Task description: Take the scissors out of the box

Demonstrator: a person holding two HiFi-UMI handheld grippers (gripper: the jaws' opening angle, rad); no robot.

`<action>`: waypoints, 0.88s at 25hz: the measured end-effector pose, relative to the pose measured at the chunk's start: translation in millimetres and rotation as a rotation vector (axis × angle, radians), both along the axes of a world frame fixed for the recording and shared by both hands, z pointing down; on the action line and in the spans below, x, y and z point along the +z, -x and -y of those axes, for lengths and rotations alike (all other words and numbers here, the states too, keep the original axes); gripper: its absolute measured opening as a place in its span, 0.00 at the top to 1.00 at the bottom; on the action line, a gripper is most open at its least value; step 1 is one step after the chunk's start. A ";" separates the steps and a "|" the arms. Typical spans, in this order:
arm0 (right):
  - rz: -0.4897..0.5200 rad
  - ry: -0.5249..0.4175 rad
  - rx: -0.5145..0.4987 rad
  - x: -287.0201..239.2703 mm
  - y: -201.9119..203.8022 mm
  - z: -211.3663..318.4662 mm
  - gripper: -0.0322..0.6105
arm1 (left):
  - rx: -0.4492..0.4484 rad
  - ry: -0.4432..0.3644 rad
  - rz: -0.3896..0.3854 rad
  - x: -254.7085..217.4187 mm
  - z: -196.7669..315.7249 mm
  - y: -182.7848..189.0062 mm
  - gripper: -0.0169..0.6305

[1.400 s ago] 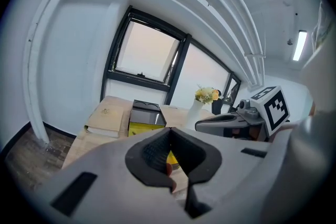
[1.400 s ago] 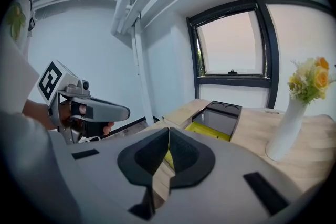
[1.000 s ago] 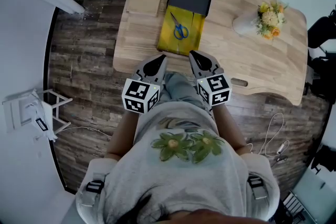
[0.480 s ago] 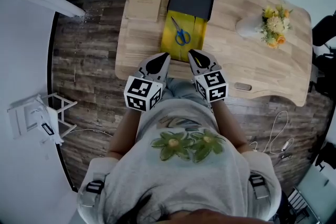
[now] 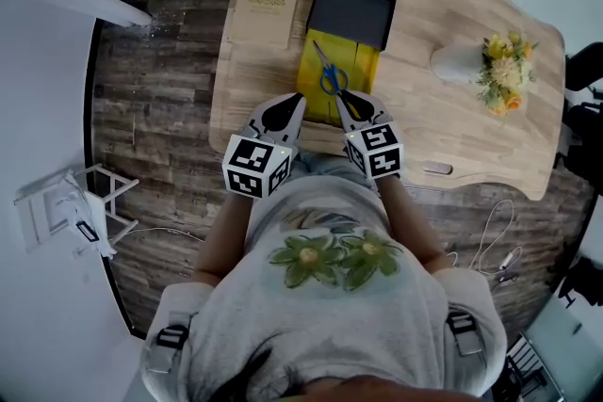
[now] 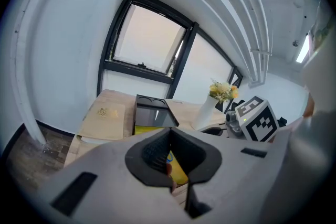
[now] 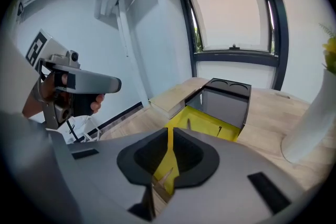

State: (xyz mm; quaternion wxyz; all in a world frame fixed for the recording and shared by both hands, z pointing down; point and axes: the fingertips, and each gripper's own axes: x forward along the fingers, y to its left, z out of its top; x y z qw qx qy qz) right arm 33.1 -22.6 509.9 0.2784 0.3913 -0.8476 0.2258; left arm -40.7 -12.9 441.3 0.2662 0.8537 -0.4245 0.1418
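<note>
Blue-handled scissors (image 5: 327, 75) lie on the yellow lining of an open box (image 5: 363, 69), whose black part (image 5: 353, 0) stands at its far end. My right gripper (image 5: 344, 97) is shut with nothing in it, its tip over the box's near end, just short of the scissors' handles. My left gripper (image 5: 292, 102) is also shut and empty, at the table's near edge beside the box's left corner. In the right gripper view the yellow box (image 7: 210, 122) lies straight ahead of the right gripper (image 7: 169, 134). In the left gripper view the box (image 6: 152, 113) lies ahead of the left gripper (image 6: 169, 132).
A wooden table (image 5: 471, 136) carries a flat wooden board with a gold emblem (image 5: 266, 7) left of the box and a white vase of flowers (image 5: 480, 66) at the right. Wood floor lies round the table, and a cable (image 5: 490, 245) lies at the right.
My right gripper has moved forward from the table's near edge onto the near end of the box, closer to the scissors. The left gripper has barely moved.
</note>
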 end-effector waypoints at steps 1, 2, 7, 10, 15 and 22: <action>-0.011 0.007 0.001 3.3 0.0 3.9 0.94 | -0.001 0.004 0.000 1.4 4.3 1.8 0.96; -0.018 0.015 0.004 6.5 -0.1 7.0 0.94 | -0.001 0.008 -0.001 2.8 8.0 3.0 0.96; -0.040 0.054 0.012 20.4 0.1 19.5 0.93 | 0.009 0.026 -0.007 10.2 24.7 3.4 0.96; -0.053 0.076 0.003 28.9 2.4 25.3 0.92 | 0.022 0.040 -0.006 17.2 33.5 0.5 0.96; -0.082 0.125 -0.008 47.3 6.1 27.6 0.88 | 0.050 0.064 0.003 29.2 39.9 -8.6 0.96; -0.114 0.174 0.003 67.0 4.2 37.4 0.85 | 0.057 0.112 -0.023 40.9 46.7 -15.4 0.96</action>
